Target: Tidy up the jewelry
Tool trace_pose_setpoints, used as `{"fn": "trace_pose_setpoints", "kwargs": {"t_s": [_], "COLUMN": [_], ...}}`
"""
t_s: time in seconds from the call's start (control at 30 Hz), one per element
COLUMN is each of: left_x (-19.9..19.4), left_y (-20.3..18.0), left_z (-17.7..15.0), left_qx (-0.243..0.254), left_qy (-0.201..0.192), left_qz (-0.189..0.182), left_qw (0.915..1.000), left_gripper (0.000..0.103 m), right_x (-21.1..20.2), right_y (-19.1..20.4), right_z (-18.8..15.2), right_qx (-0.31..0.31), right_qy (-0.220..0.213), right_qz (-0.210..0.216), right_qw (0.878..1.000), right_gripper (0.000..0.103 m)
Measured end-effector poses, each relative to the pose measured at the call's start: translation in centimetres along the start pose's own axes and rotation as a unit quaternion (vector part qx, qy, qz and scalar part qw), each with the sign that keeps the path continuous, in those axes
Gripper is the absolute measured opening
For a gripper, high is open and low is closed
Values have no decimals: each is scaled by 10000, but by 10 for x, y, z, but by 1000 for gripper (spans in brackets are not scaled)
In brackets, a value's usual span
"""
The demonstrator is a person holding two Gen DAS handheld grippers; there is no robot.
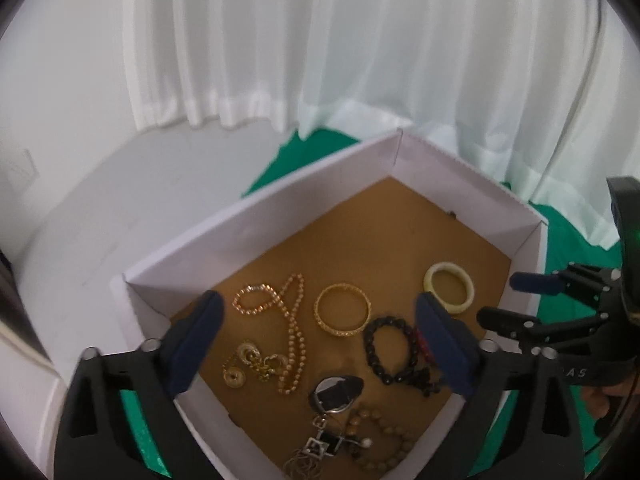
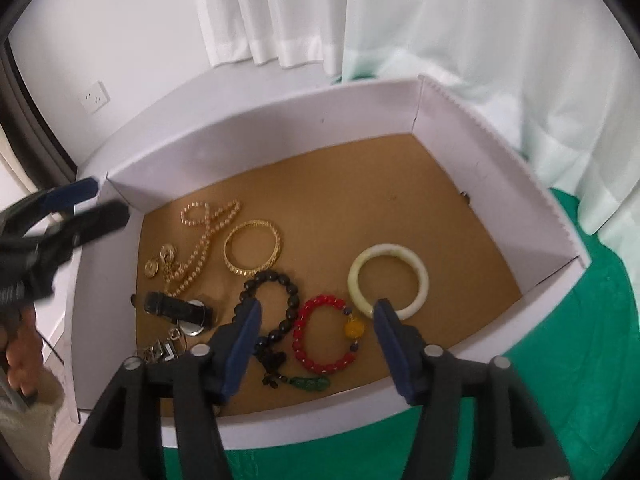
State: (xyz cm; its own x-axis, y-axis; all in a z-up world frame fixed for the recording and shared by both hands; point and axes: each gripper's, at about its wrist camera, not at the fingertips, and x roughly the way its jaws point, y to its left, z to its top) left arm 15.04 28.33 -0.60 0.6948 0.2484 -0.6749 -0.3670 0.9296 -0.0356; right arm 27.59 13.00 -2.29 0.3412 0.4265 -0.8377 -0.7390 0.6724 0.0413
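A white box [image 2: 280, 132] with a brown floor holds the jewelry. In the right wrist view I see a pearl necklace [image 2: 204, 240], a gold bangle [image 2: 276, 240], a pale bangle [image 2: 420, 276], a black bead bracelet [image 2: 292, 292], a red bead bracelet [image 2: 308, 356], gold earrings [image 2: 160, 264] and a black watch [image 2: 176, 308]. My right gripper [image 2: 318, 308] hangs open above the red bracelet, gripping nothing. My left gripper [image 1: 318, 308] is wide open above the gold bangle [image 1: 360, 300] and the watch [image 1: 336, 394], also gripping nothing. A wooden bead bracelet [image 1: 384, 424] lies at the near corner.
The box [image 1: 248, 228] sits on a green cloth [image 2: 580, 380]. White curtains [image 1: 320, 40] hang behind it, with a grey floor [image 1: 140, 184] and a wall socket [image 2: 94, 98] to the left. A person's hand [image 2: 20, 356] holds the left gripper. The box's far right floor is bare.
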Motion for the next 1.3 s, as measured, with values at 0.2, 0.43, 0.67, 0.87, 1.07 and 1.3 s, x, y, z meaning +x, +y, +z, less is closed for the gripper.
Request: {"fn": "trace_pose_setpoints", "kwargs": {"t_s": [0.2, 0.43, 0.67, 0.87, 1.07, 1.3], "left_x": [-30, -44, -45, -26, -18, -21], "left_y": [-13, -22, -27, -20, -10, -3], "left_z": [-8, -10, -18, -22, -24, -22], "left_qx": [-106, 7, -56, -343, -673, -760], "left_qy": [-619, -781, -642, 286, 656, 769], "left_qz": [392, 1052, 1412, 1079, 994, 1147], "left_qw": [9973, 9914, 9879, 9932, 9906, 9875], "left_gripper": [102, 102, 102, 102, 102, 103], "right_x": [-17, -27, -28, -26, -30, -30], "right_y": [1, 5, 7, 10, 16, 19], "right_z": [-5, -14, -16, -15, -11, -8], "right_qx": [-75, -229, -246, -210, -205, -240], "right_qy": [-211, -350, -399, -342, -346, -268], "right_qz": [-73, -208, -307, -391, -498, -623], "right_qw": [9997, 9989, 9984, 9984, 9979, 9974], "right_gripper": [66, 68, 77, 78, 78, 78]}}
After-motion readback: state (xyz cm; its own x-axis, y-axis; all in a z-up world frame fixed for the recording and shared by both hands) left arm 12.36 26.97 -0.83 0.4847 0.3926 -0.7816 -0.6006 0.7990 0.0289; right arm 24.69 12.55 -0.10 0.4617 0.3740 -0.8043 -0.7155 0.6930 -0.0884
